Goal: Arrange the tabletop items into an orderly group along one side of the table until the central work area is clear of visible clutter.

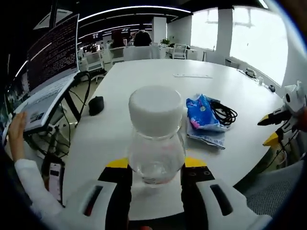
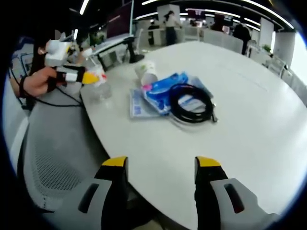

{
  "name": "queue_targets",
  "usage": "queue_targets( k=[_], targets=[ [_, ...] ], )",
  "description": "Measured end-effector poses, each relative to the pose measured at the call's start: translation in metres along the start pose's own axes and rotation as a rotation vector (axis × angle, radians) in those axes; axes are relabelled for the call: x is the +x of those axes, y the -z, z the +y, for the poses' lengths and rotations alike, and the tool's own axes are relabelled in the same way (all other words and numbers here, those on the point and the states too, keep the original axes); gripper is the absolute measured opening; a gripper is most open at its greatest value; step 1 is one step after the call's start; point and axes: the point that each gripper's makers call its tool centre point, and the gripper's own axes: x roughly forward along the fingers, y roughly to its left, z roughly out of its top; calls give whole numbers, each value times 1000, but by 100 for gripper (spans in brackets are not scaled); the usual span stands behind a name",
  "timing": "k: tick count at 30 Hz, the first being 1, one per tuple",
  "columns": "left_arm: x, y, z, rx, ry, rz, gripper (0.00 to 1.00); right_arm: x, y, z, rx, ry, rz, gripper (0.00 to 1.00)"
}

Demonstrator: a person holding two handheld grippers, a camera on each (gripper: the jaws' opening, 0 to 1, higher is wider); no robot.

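Standing between the yellow-tipped jaws of the left gripper (image 1: 156, 165), a clear jar (image 1: 157, 143) with a white lid (image 1: 156, 111) hides the table surface just behind it; its glass body is see-through, and whether anything is inside cannot be made out. Both jaws press against the jar's lower sides, so the left gripper is clamped on it, near the edge of the white table (image 1: 144, 81).

Just beyond the jar and to its right lies a blue packet (image 1: 204, 114) on top of a flat pale pouch (image 1: 207, 136), whose print is too small to read. A coil of black cable (image 1: 224, 114) lies against the packet's far side. To the jar's left, farther off, sits a small dark object (image 1: 96, 105), too blurred to name. Well past the jar, a thin flat strip (image 1: 193, 75) lies on the table. A monitor (image 1: 53, 48) stands off the table's left edge.

In the right gripper view, the right gripper (image 2: 162, 165) hangs over the table's near edge with its jaws wide apart and nothing between them. Beyond it the black cable (image 2: 192, 103) lies on the blue packet (image 2: 163, 88). A grey mesh chair (image 2: 57, 139) stands beside the table, partly cut off by the gripper body. The jar (image 2: 100, 88) is mostly hidden there behind the other gripper's yellow tips.
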Motion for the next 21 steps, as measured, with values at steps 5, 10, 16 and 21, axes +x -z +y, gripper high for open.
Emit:
queue_targets(
  k=[5,10,16,21],
  targets=[
    [6,-4,2,-4,-5,-4,38,0,3,-1,2,2,5,54],
    [15,-11,8,-13,-12,-4,38,-2,4,-3,6,6,8,54],
    [32,-24,18,-20,-15,11,38,-3,3,-4,7,10,8,54],
    [48,-39,26,-33,-21,11,38,-4,3,-6,12,14,8,54]
  ],
)
